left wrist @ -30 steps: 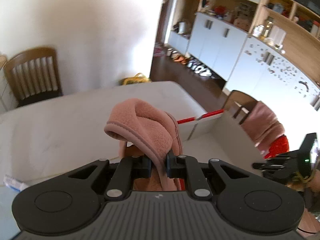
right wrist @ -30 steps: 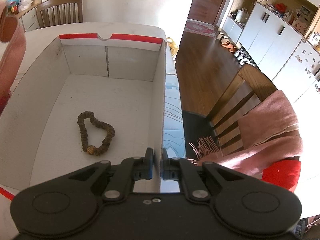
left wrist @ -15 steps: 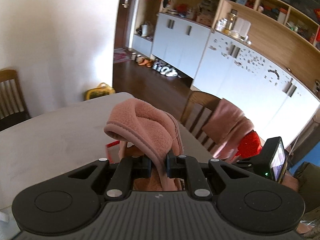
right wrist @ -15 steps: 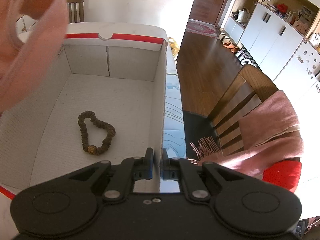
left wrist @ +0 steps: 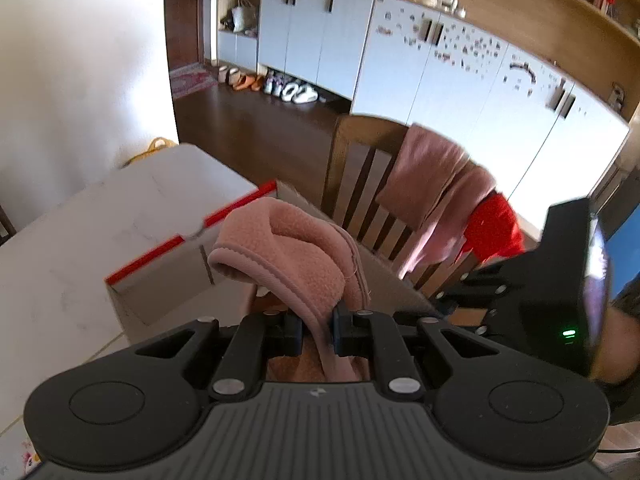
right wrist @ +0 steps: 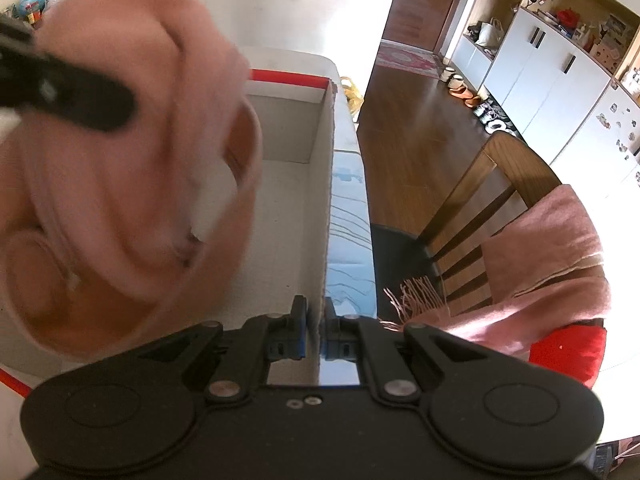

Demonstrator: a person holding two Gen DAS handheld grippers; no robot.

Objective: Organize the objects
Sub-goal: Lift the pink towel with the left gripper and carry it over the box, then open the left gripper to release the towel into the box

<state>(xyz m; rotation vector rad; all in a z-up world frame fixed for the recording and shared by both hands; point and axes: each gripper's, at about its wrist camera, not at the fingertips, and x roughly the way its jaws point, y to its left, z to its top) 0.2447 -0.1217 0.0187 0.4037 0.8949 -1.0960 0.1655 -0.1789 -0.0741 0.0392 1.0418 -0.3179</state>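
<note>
Slipper: pink fleece slipper (left wrist: pixel 296 252) is hanging pinched in the left gripper (left wrist: pixel 316 330), its fuzzy upper bulging out ahead of the fingertips; a second ago it was hanging over the bare table, and now it is hanging over the open box
Left gripper: jaws are standing nearly closed, pressing on a fold of the slipper's edge; grip is unchanged from the earlier pictures
Left view: a second ago the white wall and the table were filling it; now it is showing the box's red-edged far wall, the chair and the white cupboards (left wrist: pixel 460 76)
Right gripper: right gripper (right wrist: pixel 316 336) is pinching the box's right-hand wall, one finger inside and one outside, jaws all but closed; it is sitting exactly as it was a second ago
Box: white cardboard box (right wrist: pixel 316 140) with a red rim is sitting on the table (left wrist: pixel 80 240)
Right view: blurred slipper (right wrist: pixel 132 184) is now filling the left half, where a second ago only a sliver was showing at the edge; the bead bracelet seen earlier on the box floor is now hidden behind it
Chair: wooden chair (right wrist: pixel 492 184) is standing beside the table, a pink scarf (right wrist: pixel 552 256) draped over its back, unchanged
</note>
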